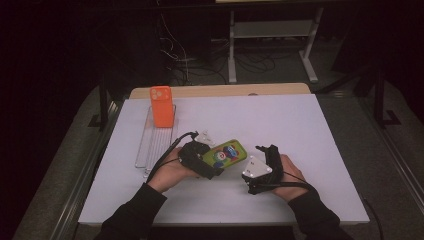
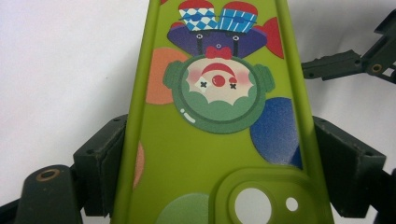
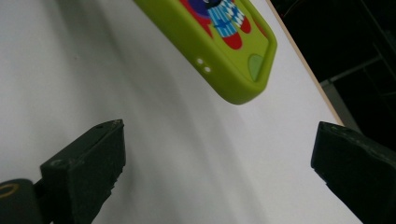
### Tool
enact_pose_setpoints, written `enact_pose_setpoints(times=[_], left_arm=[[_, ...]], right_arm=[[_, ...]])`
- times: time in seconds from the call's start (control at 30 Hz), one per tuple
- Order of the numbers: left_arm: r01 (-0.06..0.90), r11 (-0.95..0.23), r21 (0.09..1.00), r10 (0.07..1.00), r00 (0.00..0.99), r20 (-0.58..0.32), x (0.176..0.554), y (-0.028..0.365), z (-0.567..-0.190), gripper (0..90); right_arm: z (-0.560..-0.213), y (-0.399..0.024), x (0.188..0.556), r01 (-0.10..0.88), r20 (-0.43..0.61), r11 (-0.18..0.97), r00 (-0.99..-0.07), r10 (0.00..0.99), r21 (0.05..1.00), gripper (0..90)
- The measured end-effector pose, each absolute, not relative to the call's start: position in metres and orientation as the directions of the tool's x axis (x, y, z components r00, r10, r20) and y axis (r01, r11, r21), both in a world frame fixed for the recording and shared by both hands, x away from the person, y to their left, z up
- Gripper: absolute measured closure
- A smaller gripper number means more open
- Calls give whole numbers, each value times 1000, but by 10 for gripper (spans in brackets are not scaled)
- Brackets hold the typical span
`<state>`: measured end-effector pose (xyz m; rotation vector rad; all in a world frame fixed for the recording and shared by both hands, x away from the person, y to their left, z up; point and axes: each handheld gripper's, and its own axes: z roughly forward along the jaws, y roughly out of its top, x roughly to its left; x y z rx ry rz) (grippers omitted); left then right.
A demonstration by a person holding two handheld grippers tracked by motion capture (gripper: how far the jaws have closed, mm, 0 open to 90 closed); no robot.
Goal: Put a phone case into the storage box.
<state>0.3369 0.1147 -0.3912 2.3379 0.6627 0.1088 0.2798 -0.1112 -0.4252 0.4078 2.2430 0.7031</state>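
A lime-green phone case [image 1: 227,154] printed with a clown face is held just above the white table [image 1: 300,125], its camera cut-out end toward my left hand. My left gripper [image 1: 212,163] is shut on it. In the left gripper view both black pads [image 2: 100,158] press the long edges of the case [image 2: 210,140]. My right gripper [image 1: 269,149] sits to the right of the case, apart from it. In the right gripper view its jaws [image 3: 217,158] stand wide open with nothing between them, and the corner of the case [image 3: 224,51] hangs ahead.
An orange phone case [image 1: 162,106] stands upright at the far end of a wire rack [image 1: 155,142] on the table's left side. Dark floor, cables and a desk frame lie beyond the table's far edge.
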Motion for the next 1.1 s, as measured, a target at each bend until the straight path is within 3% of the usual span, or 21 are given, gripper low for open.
enact_pose_setpoints(times=[0.23, 0.63, 0.93, 1.1], left_arm=[[431, -650, 625, 482, 870, -99, 337, 115, -391, 153], [436, -646, 627, 483, 869, -107, 338, 117, -390, 153], [422, -669, 612, 470, 878, -92, 340, 118, -389, 153], [443, -640, 628, 493, 863, -107, 339, 117, -391, 153]], right_arm=[[-425, -106, 275, -26, -682, 863, -626, 379, 505, 24], [-429, -95, 271, -175, -859, 924, -459, 228, 339, 24], [-434, -85, 269, -221, -896, 929, -401, 191, 297, 27], [-434, -80, 271, -241, -911, 927, -366, 189, 289, 72]])
